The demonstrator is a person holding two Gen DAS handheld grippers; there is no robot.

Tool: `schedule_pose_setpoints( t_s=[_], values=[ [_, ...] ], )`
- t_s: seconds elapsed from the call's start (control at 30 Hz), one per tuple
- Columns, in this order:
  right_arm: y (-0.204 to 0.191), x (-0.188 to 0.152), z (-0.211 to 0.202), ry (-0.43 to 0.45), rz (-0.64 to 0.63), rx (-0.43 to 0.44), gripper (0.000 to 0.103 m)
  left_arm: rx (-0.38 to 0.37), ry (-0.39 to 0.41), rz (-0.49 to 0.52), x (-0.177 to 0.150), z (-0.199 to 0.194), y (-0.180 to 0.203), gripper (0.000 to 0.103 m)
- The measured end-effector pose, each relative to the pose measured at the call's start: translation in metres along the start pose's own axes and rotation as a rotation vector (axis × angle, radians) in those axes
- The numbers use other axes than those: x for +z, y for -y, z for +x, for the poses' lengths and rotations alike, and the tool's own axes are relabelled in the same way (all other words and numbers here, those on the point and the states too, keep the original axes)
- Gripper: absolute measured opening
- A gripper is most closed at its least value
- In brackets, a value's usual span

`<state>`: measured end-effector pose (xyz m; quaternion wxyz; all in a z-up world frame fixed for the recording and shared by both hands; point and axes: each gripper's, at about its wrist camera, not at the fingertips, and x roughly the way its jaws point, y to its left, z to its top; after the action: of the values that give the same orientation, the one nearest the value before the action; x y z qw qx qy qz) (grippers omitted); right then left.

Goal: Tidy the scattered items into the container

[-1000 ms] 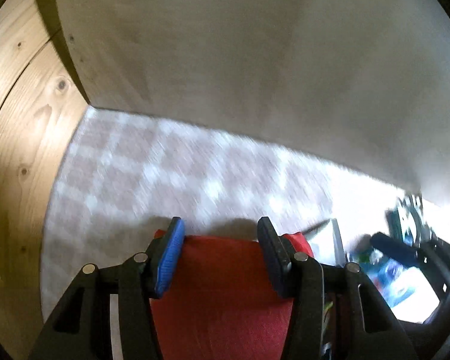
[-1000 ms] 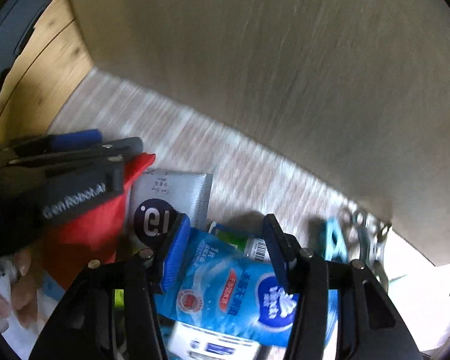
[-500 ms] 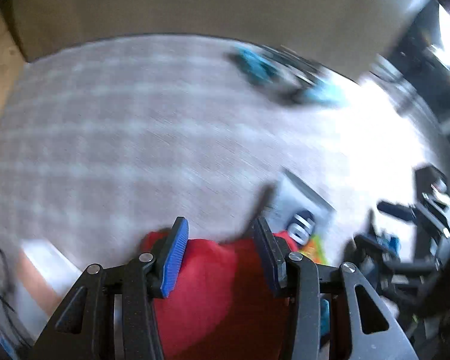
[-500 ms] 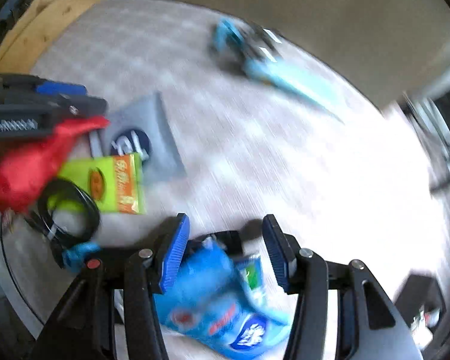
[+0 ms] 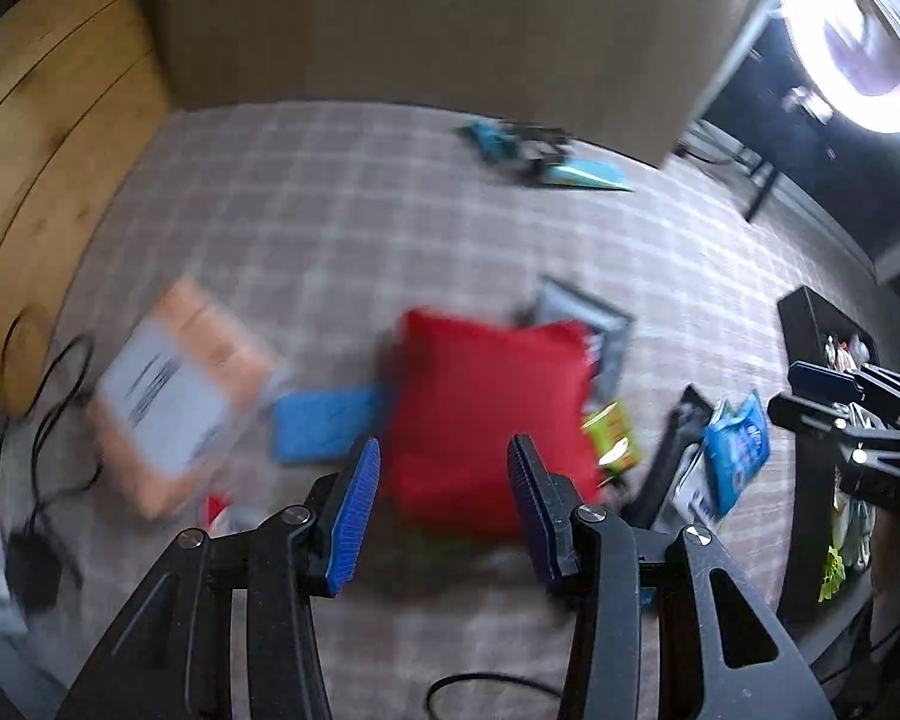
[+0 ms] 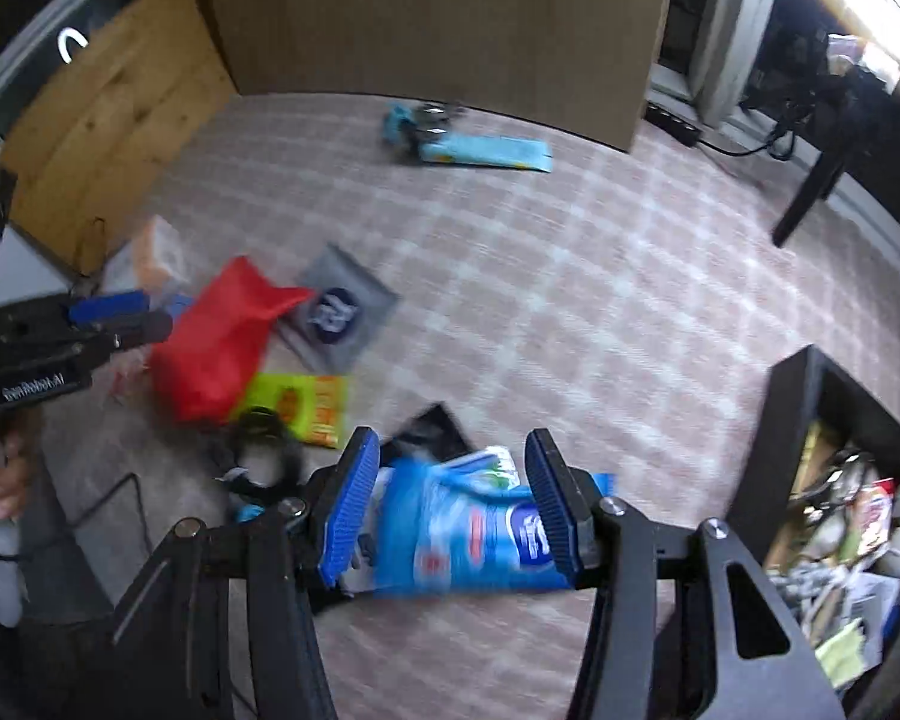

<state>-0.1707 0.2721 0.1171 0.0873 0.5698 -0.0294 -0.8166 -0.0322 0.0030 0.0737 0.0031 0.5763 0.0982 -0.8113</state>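
Observation:
My left gripper (image 5: pixel 444 456) is shut on a red pouch (image 5: pixel 486 420) that hangs above the checked carpet. In the right wrist view the same gripper (image 6: pixel 126 315) sits at the left with the red pouch (image 6: pixel 222 336) drooping from it. My right gripper (image 6: pixel 450 450) is shut on a blue wet-wipes pack (image 6: pixel 474 534), also seen from the left wrist view as the blue pack (image 5: pixel 738 450). The black container (image 6: pixel 810 420) stands at the right, with several items inside. On the carpet lie a grey pouch (image 6: pixel 342 312), a green-orange snack packet (image 6: pixel 306 402) and a coiled black cable (image 6: pixel 264 438).
A teal item with keys (image 6: pixel 414 120) and a light blue packet (image 6: pixel 486 153) lie by the cardboard wall (image 6: pixel 438 18). An orange box (image 5: pixel 180 384) and a blue flat item (image 5: pixel 324 426) lie left. Wooden panels (image 5: pixel 48 138) close the left side. A black table leg (image 6: pixel 810 192) stands far right.
Both grippers have pulled back from the cardboard wall and risen, carrying the red pouch and the blue pack. The black container and more of the carpet have come into view.

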Motion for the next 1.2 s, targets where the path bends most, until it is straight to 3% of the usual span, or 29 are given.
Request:
schedule_pose_setpoints(
  t_s=[0.2, 0.3, 0.5, 0.67, 0.8, 0.97, 1.07, 1.17, 1.2],
  values=[
    [-0.010, 0.004, 0.016, 0.027, 0.096, 0.106, 0.050, -0.044, -0.005, -0.095, -0.003, 0.004, -0.028, 0.043],
    [-0.028, 0.010, 0.028, 0.013, 0.127, 0.112, 0.050, -0.073, -0.007, -0.056, -0.001, 0.014, -0.016, 0.052],
    [-0.047, 0.023, 0.055, -0.027, 0.187, 0.114, 0.051, -0.119, -0.024, 0.055, -0.003, 0.034, 0.010, 0.056],
    [-0.046, 0.031, 0.080, -0.071, 0.268, 0.166, 0.051, -0.170, -0.023, 0.068, 0.000, 0.045, 0.013, 0.062],
    [-0.052, 0.036, 0.098, -0.108, 0.282, 0.180, 0.051, -0.201, -0.024, 0.066, 0.000, 0.048, 0.013, 0.062],
    [-0.057, 0.038, 0.116, -0.139, 0.309, 0.266, 0.051, -0.245, -0.030, 0.046, -0.001, 0.052, 0.011, 0.062],
    [-0.062, 0.037, 0.118, -0.143, 0.307, 0.280, 0.052, -0.235, -0.010, 0.057, -0.003, 0.048, 0.016, 0.057],
    [-0.064, 0.036, 0.114, -0.132, 0.296, 0.284, 0.051, -0.279, -0.005, 0.044, -0.004, 0.041, 0.021, 0.039],
    [-0.064, 0.035, 0.112, -0.131, 0.296, 0.298, 0.050, -0.285, -0.004, 0.043, -0.004, 0.038, 0.025, 0.039]
  ],
)
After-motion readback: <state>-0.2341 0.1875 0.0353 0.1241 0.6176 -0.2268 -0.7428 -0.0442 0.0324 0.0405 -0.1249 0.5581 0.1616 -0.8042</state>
